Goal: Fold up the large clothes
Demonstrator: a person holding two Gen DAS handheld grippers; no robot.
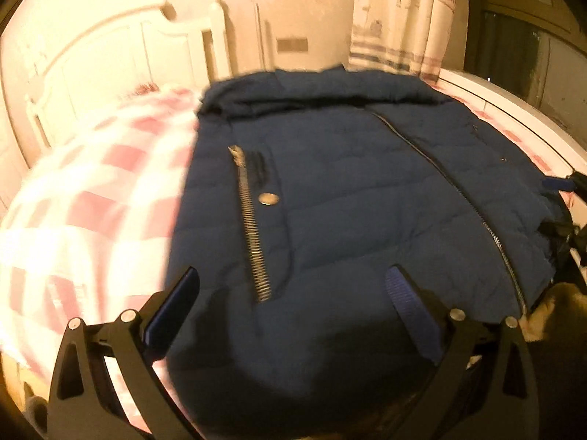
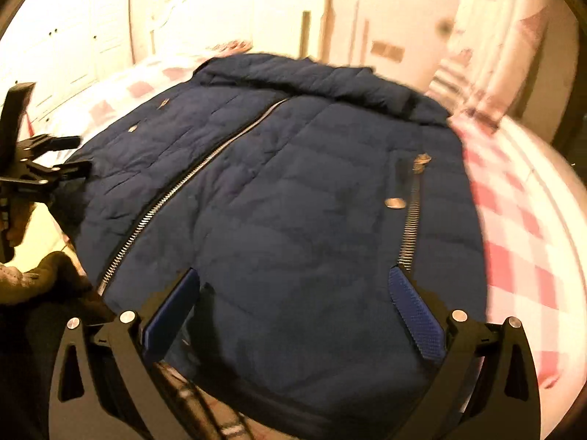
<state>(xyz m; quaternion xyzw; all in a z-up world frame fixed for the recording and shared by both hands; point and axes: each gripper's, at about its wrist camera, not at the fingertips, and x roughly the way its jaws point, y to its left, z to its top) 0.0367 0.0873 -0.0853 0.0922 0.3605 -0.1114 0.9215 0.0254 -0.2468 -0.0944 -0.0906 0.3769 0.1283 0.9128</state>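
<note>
A navy puffer jacket point(image 1: 348, 190) lies front up on a bed with a pink and white checked sheet point(image 1: 91, 198). Its centre zip point(image 1: 458, 190) is closed and the collar lies at the far end. My left gripper point(image 1: 293, 271) hangs open over the near hem, beside a silver pocket zip point(image 1: 251, 227) and a snap point(image 1: 268, 198). My right gripper point(image 2: 293, 272) is open over the jacket point(image 2: 293, 190) near the other pocket zip point(image 2: 411, 216). Each gripper shows in the other's view, the right gripper point(image 1: 557, 205) and the left gripper point(image 2: 73, 154), at the jacket's side edges.
A white headboard point(image 1: 110, 58) stands behind the bed, with a patterned curtain point(image 1: 400, 18) and a dark window point(image 1: 513, 47) to its right. White cupboard doors point(image 2: 73, 47) fill the far left. A fuzzy brown sleeve point(image 2: 25, 275) is at the near edge.
</note>
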